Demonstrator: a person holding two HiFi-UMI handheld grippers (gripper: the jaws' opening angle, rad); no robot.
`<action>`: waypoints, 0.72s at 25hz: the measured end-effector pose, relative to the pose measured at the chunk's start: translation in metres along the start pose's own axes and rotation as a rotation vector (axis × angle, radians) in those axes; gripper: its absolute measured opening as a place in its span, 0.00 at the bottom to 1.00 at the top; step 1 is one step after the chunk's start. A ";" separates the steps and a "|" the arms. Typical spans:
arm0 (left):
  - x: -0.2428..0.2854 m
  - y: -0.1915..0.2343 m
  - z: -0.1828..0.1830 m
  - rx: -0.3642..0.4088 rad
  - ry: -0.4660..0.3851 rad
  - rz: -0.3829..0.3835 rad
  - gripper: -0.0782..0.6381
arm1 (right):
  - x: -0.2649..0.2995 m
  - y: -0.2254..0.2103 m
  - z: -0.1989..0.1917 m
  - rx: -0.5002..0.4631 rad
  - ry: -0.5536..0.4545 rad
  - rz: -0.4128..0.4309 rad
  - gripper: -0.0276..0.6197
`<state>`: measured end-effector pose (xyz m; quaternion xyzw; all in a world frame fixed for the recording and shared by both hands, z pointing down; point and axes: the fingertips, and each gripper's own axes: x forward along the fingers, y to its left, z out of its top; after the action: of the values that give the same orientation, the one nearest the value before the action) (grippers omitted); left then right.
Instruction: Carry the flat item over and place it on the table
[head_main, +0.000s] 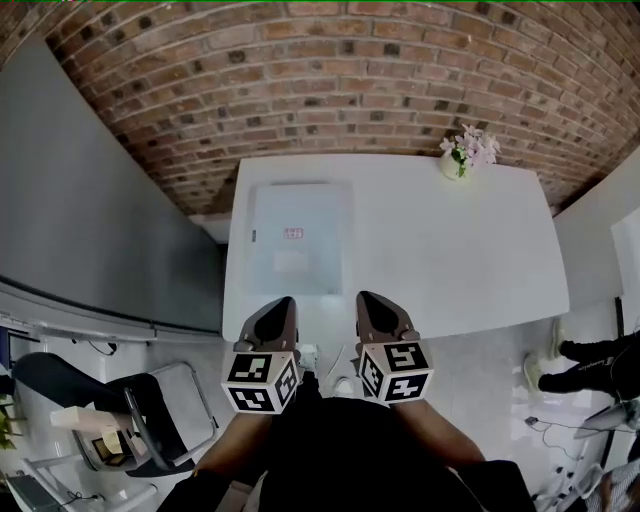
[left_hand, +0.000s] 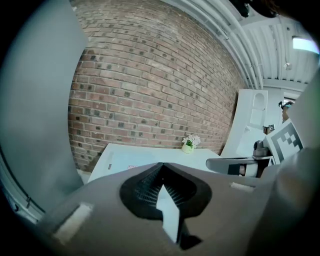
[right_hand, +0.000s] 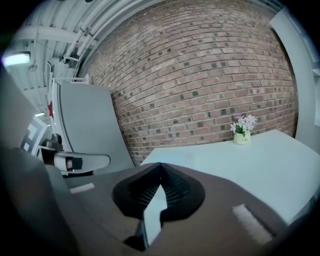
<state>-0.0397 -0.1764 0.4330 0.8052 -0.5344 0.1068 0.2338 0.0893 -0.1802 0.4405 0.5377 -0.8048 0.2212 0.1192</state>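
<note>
Tools shut, nothing between jaws: left tool (head_main: 282, 305) and right tool (head_main: 368, 300) hover at near edge of desk (head_main: 450, 260). Flat item (head_main: 300, 238) lies flush on desk, left part. Risk: closed tips likely shove it, no grip. Pushed left, it could slide off the edge. Vase (head_main: 456, 165) well apart.

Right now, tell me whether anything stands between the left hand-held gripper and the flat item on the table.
Nothing visible does. The flat item lies on the white table just ahead of the left hand-held gripper, whose jaws are shut and empty. The flower pot stands at the table's far edge, off to the right.
</note>
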 end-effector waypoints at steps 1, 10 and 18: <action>-0.006 -0.004 -0.002 0.003 -0.003 0.005 0.12 | -0.007 0.001 0.000 -0.004 -0.008 0.005 0.04; -0.062 -0.036 -0.023 -0.007 -0.025 0.056 0.12 | -0.061 0.019 -0.010 -0.043 -0.035 0.065 0.04; -0.093 -0.044 -0.041 0.016 -0.001 0.081 0.12 | -0.082 0.041 -0.026 -0.028 -0.041 0.102 0.04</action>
<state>-0.0347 -0.0669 0.4174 0.7850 -0.5656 0.1199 0.2225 0.0830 -0.0881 0.4185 0.4987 -0.8365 0.2046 0.0990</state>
